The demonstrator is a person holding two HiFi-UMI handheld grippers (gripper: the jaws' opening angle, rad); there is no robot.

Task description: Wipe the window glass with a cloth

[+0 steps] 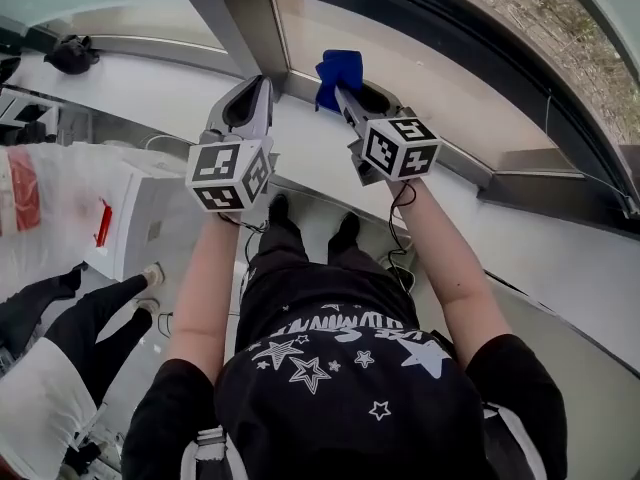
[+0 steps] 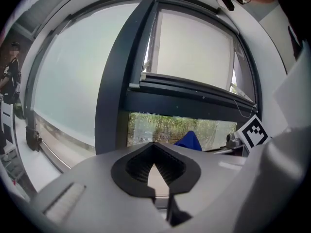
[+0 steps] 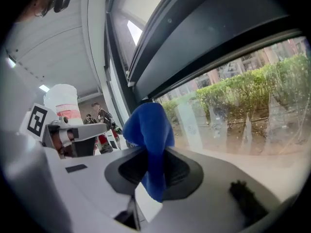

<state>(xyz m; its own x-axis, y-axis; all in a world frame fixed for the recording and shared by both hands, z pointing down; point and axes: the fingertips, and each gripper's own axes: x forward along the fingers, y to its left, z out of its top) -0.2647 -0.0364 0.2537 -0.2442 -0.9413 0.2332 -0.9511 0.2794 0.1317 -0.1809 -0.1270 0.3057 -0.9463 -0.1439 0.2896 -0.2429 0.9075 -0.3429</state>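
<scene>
At about 9 o'clock in the head view lies what seems to be a thin, crinkled plastic bag [image 1: 45, 203], translucent with a red patch; the view there is poor.

There are 2 grippers, each smooth grey plastic with 1 cube of black-and-white square markers. The left gripper [image 1: 258, 86] points toward 12 o'clock over the white sill [image 1: 140, 93]. Its ribbed black pads [image 2: 138, 165] meet at the tips with only a thin wedge of gap behind, and nothing is between them.

The right gripper [image 1: 341, 90] points toward 11 o'clock and is clamped on 1 blue cloth [image 1: 338, 68]. The cloth is soft and bunched, a rounded wad beyond the tips with a tail hanging down between the pads. It sits at the foot of the window glass [image 1: 400, 38], though I cannot tell if it touches the pane.

The glass is clear, with green hedges outside, set in a dark, smooth metal frame [image 2: 116, 81]. Walls and sill are matte white, and the floor below is pale.
</scene>
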